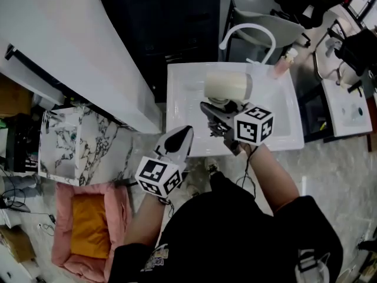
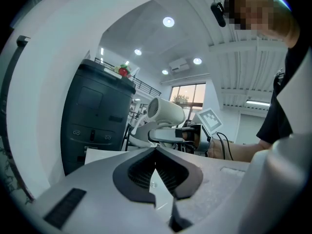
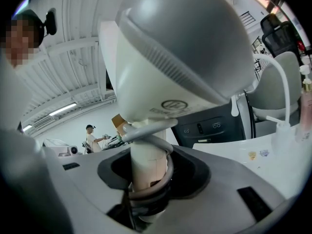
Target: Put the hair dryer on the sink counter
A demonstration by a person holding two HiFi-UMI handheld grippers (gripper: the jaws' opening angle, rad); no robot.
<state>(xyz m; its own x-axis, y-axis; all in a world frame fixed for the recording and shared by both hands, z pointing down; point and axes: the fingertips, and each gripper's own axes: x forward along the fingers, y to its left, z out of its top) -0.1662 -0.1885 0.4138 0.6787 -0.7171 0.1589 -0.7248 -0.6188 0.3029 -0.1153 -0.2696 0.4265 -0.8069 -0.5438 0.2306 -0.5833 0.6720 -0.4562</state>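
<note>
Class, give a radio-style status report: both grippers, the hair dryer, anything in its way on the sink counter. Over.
Left gripper shut, empty. Right gripper shut on hair dryer, held over sink counter. Faucet, bottle along far edge.

You are in a big indoor hall dressed up as a mock home, more studio than house; a free-standing white sink [image 1: 288, 122] with a curved tap [image 1: 247, 27] stands on open floor near a pink pet bed [image 1: 63, 229]; another washstand [image 1: 339, 117] sits beside it; recessed lights [image 2: 168, 21] dot a high ceiling; a person [image 3: 91, 136] works far off.
</note>
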